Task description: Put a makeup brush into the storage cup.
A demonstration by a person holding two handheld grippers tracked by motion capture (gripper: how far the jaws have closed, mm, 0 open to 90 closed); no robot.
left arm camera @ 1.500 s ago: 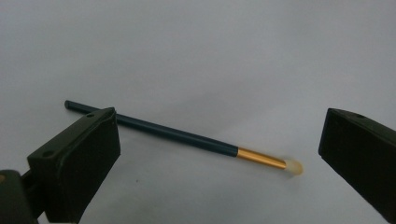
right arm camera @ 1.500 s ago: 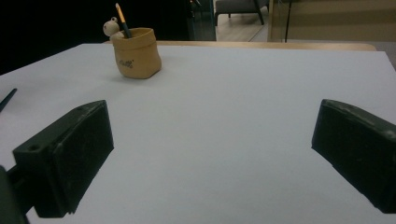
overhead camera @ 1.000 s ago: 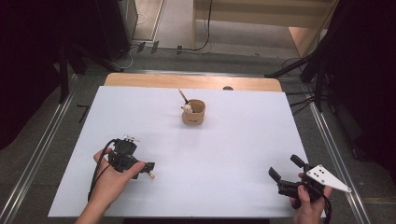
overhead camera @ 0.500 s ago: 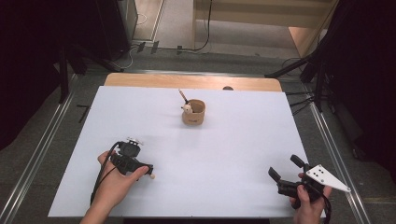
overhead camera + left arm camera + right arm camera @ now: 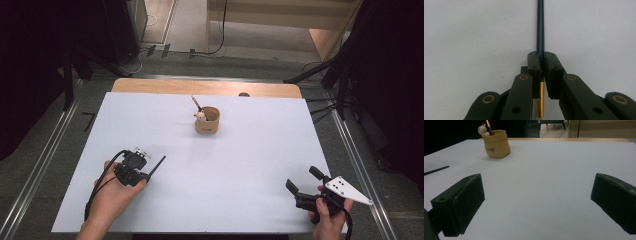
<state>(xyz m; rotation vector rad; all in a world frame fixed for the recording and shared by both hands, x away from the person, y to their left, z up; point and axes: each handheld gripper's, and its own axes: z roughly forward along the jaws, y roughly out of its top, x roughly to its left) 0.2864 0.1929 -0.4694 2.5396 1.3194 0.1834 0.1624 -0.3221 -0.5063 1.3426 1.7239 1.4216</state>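
Left gripper view shows the left gripper (image 5: 541, 71) clamped on a dark pencil (image 5: 540, 27), likely bound for the tan pen pot (image 5: 207, 120) mid-table; the right gripper (image 5: 305, 186) waits, jaws wide.

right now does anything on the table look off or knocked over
Nothing stands out. The tan cup stands upright with a pencil in it, the left gripper is shut on a dark pencil, and the right gripper is open.
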